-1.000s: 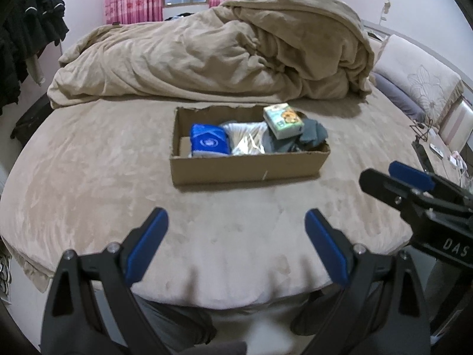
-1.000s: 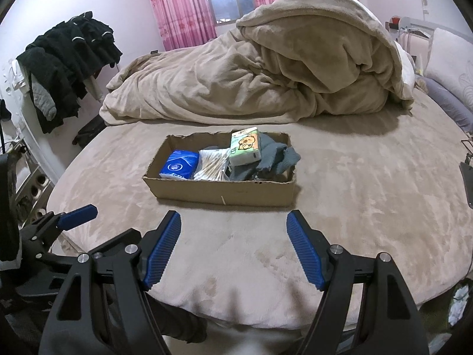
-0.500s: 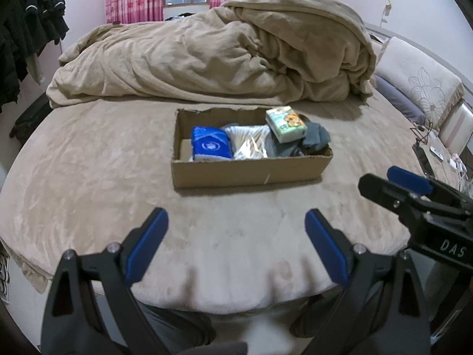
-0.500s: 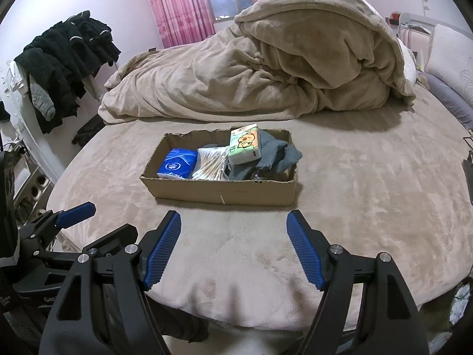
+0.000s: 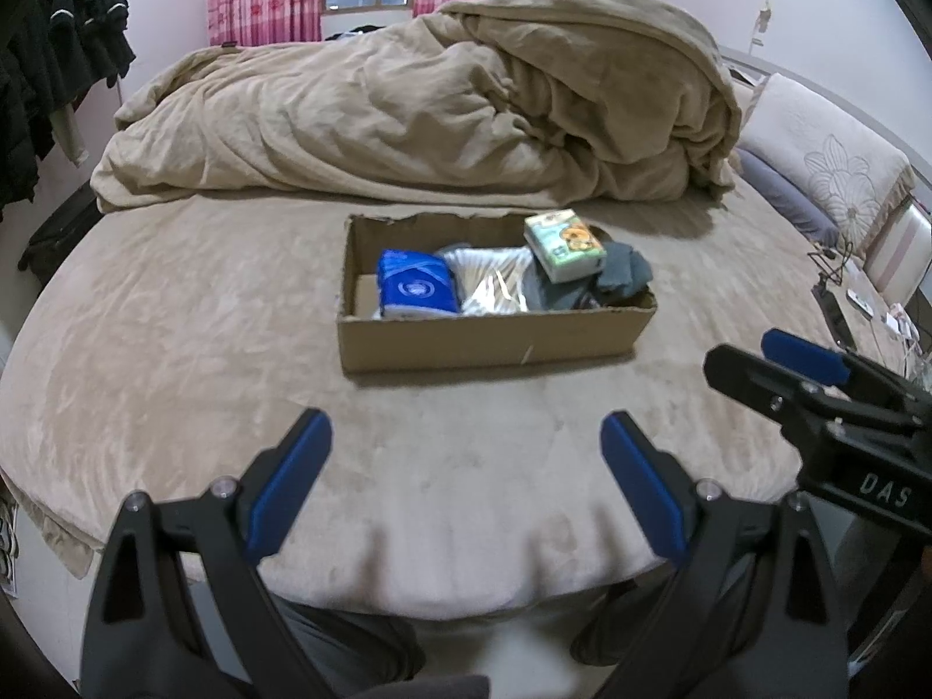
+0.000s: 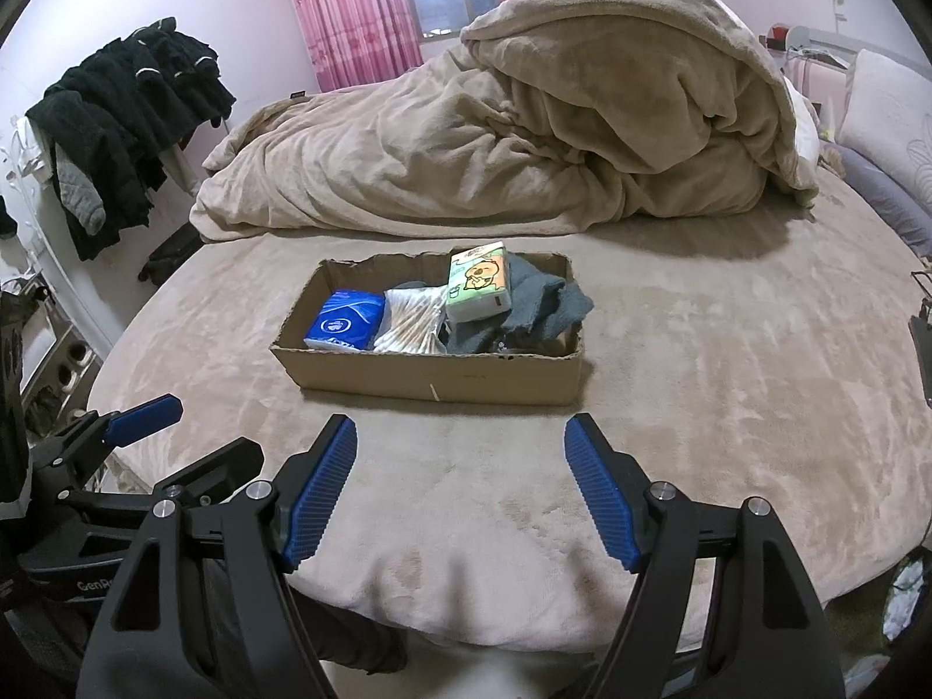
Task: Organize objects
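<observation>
An open cardboard box (image 5: 495, 341) (image 6: 442, 376) sits on the beige bed. Inside lie a blue tissue pack (image 5: 415, 290) (image 6: 346, 321), a clear bag of cotton swabs (image 5: 495, 279) (image 6: 412, 321), a grey cloth (image 5: 617, 276) (image 6: 536, 306) and a green-and-white tissue pack (image 5: 564, 243) (image 6: 479, 281) resting on the cloth. My left gripper (image 5: 466, 472) is open and empty, near the bed's front edge, short of the box. My right gripper (image 6: 460, 477) is open and empty, also short of the box; it shows at the right of the left wrist view (image 5: 798, 361).
A bunched beige duvet (image 5: 442, 110) (image 6: 524, 134) covers the far half of the bed. Pillows (image 5: 827, 157) lie at the right. Dark clothes (image 6: 122, 116) hang on a rack at the left. A side table with small items (image 5: 874, 314) stands right of the bed.
Both grippers have drifted slightly toward the box, which sits a little nearer in both views. Both grippers stay open and empty.
</observation>
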Motion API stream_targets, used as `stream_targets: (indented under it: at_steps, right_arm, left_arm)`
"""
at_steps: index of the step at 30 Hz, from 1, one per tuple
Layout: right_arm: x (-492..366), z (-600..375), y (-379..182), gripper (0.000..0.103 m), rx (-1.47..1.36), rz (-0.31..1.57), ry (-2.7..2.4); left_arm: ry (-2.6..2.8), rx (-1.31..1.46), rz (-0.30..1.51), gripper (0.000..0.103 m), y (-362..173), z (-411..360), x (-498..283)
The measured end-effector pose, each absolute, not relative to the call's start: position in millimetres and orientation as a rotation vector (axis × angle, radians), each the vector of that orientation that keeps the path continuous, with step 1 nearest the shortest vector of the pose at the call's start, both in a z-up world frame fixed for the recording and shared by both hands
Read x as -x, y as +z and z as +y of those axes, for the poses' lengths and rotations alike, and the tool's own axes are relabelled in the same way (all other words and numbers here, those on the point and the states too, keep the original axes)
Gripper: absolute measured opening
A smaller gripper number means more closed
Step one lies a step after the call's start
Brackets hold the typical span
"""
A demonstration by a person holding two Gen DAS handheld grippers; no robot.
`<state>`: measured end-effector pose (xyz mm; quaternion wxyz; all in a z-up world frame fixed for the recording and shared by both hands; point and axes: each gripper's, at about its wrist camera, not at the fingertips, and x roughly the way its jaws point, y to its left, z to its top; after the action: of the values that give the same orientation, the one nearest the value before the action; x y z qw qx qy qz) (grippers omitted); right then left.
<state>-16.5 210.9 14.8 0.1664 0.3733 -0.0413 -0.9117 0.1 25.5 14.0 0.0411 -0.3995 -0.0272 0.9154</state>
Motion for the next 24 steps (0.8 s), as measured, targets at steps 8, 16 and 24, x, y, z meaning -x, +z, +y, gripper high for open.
stream_targets:
  at_steps: [8, 16, 24]
  right_arm:
    - [16.9, 211.3, 14.6, 0.077, -1.063, -0.117, -2.595]
    - [16.1, 210.3, 15.8, 0.077, -1.064, -0.118, -2.596]
    - [16.2, 210.4, 16.1, 0.077, -1.065, -0.118, -2.596]
  left_arm:
    - [2.806, 1.22, -0.091, 0.095, 13.8, 24.4, -0.3]
    - [2.807, 1.217, -0.095, 0.095, 14.4, 25.2, -1.1]
    - [2.808, 1.216, -0.093, 0.095, 14.3, 25.1, -1.2]
